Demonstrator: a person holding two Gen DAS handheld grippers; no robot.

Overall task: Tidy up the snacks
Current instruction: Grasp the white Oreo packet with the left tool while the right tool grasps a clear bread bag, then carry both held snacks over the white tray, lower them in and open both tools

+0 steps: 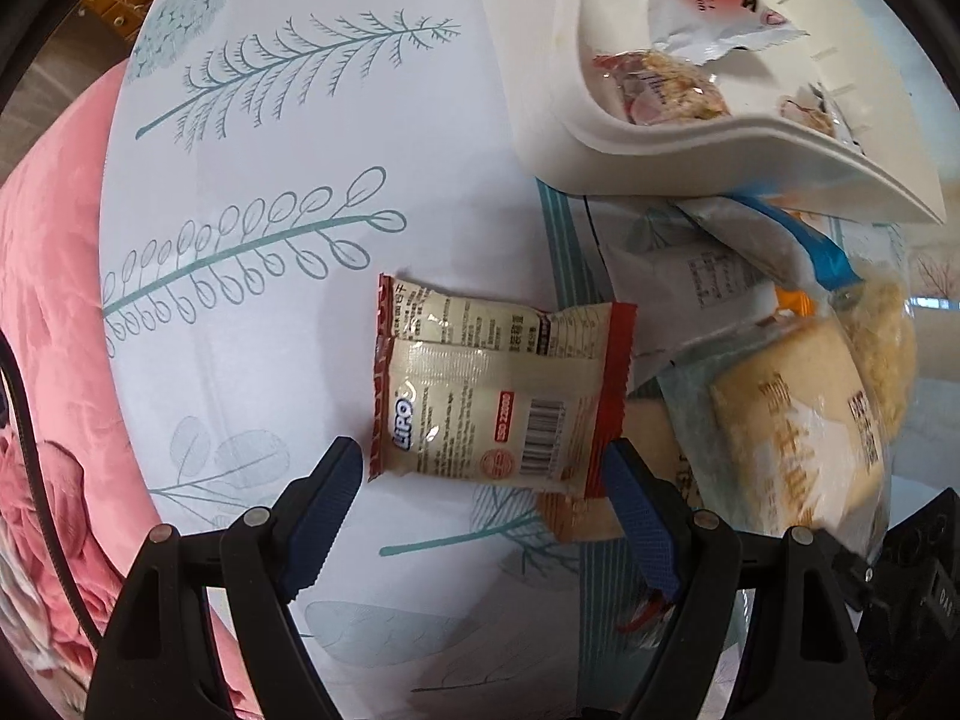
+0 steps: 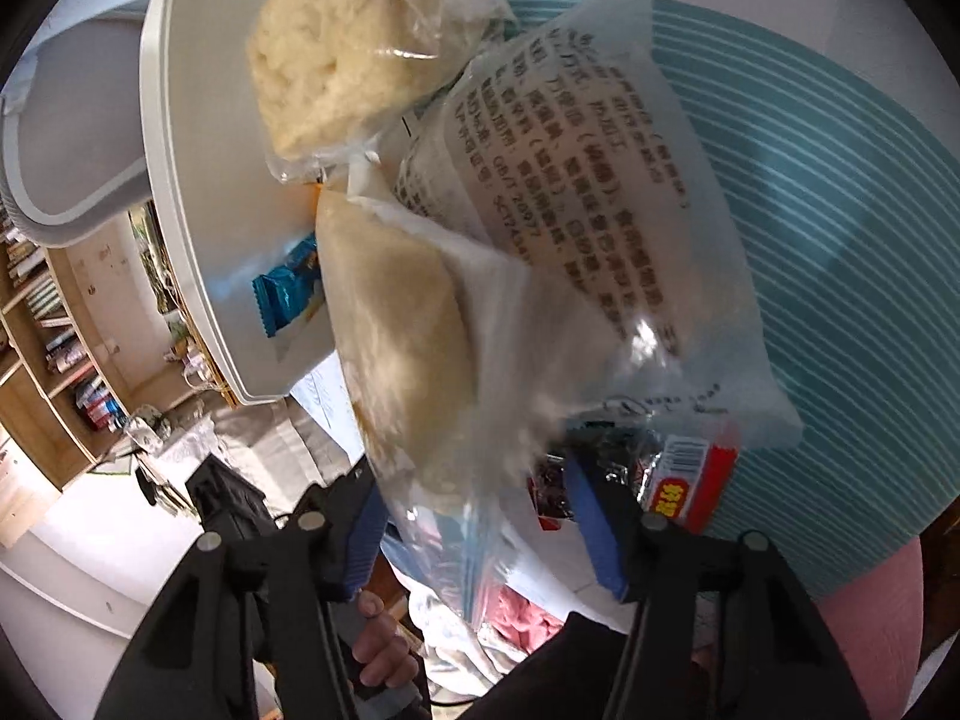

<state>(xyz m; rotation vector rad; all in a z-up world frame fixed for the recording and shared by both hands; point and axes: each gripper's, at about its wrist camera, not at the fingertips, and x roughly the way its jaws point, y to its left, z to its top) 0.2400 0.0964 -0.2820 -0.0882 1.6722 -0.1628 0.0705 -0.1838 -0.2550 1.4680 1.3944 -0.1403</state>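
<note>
Your left gripper (image 1: 483,462) is standing open astride the Lipo packet (image 1: 498,384), clear cloth beyond the packet's left edge, while your right gripper (image 2: 474,516) is gripping the clear bag (image 2: 456,360).

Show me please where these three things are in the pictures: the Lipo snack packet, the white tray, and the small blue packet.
Lipo snack packet (image 1: 498,387): left wrist view, middle of its printed back.
White tray (image 1: 543,90): left wrist view, its outer side wall.
Small blue packet (image 2: 291,291): right wrist view, its visible blue end.
</note>
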